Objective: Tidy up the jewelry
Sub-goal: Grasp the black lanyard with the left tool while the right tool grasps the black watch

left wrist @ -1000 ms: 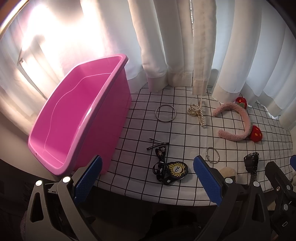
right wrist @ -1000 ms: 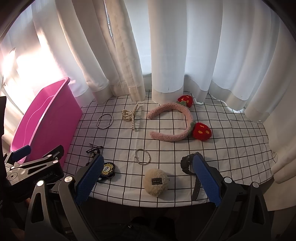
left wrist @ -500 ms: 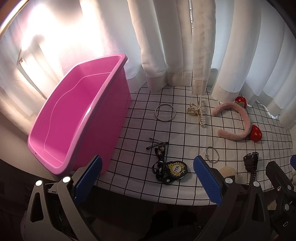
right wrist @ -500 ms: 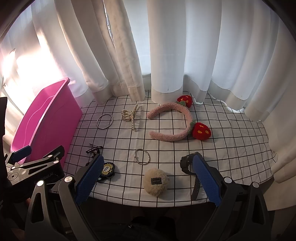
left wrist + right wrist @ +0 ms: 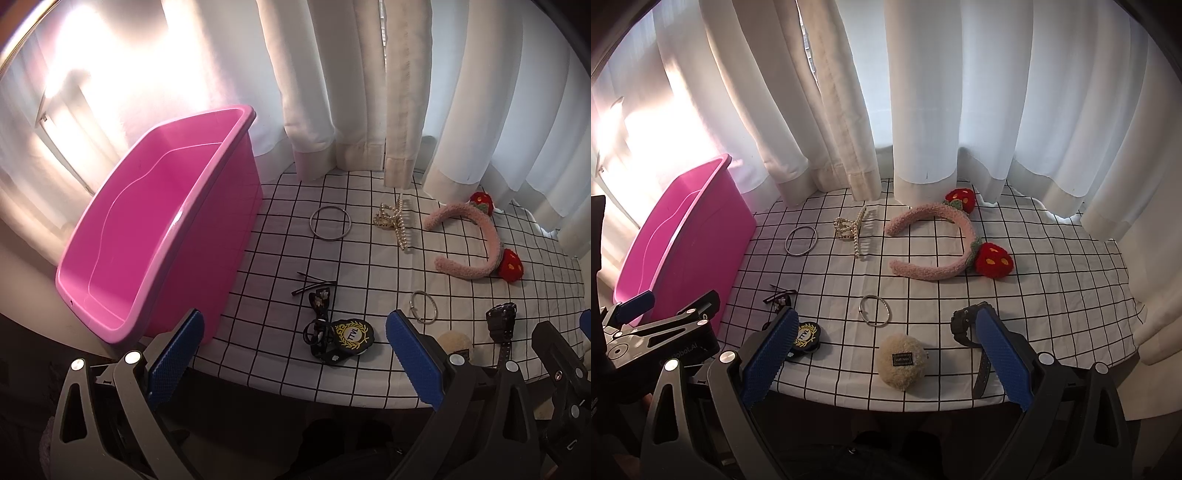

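Note:
An empty pink tub (image 5: 147, 243) (image 5: 679, 240) stands at the left of a checked tablecloth (image 5: 1034, 295). On the cloth lie a pink strawberry headband (image 5: 945, 247) (image 5: 476, 240), a pearl hair claw (image 5: 851, 230) (image 5: 393, 225), a large silver bangle (image 5: 800, 240) (image 5: 330, 229), a smaller silver ring (image 5: 874, 310) (image 5: 424, 307), black hair clips (image 5: 317, 291), a black round badge (image 5: 351, 338) (image 5: 806, 338), a beige pompom (image 5: 902, 360) and a black watch (image 5: 967, 325) (image 5: 500, 321). My left gripper (image 5: 295, 363) and right gripper (image 5: 886, 360) both hang open at the near table edge, holding nothing.
White curtains (image 5: 923, 110) hang along the back and right of the table, their hems resting on the cloth. The table's front edge runs just beyond the fingertips. The left gripper's body (image 5: 657, 336) shows at the lower left of the right wrist view.

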